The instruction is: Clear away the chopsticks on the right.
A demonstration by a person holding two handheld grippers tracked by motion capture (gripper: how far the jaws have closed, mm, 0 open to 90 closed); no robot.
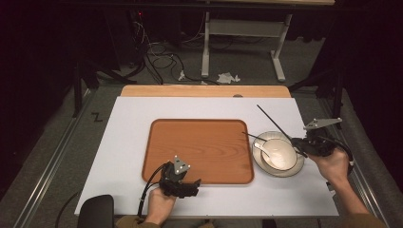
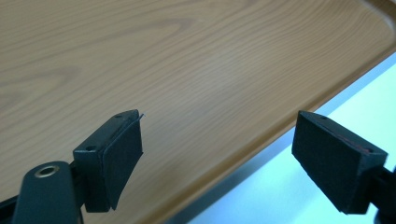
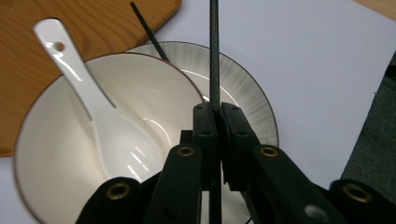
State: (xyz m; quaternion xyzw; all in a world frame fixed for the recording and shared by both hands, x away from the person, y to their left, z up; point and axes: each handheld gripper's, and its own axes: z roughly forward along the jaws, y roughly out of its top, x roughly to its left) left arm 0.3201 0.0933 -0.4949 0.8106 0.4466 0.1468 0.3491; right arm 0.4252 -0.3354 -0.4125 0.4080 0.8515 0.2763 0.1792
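Here the right gripper (image 3: 215, 114) was clamped on a black chopstick (image 3: 214, 51) above the bowl (image 3: 51, 154). The left gripper (image 2: 217, 158) stood wide apart, holding nothing, over the tray (image 2: 187, 70) edge. The second chopstick (image 3: 148, 30) was partly hidden behind the bowl.

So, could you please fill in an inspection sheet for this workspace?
Surface: white table with a wooden tray on it.
Job's things: one chopstick clamped in the right gripper; second chopstick on the plate; bowl on the plate, spoon inside.
Clutter: nothing seen on the table.
Grippers: left gripper open over the tray's near edge.
Cables: gripper cable trails off the near edge; cables on the floor.
Surroundings: table legs, paper scraps on the floor.
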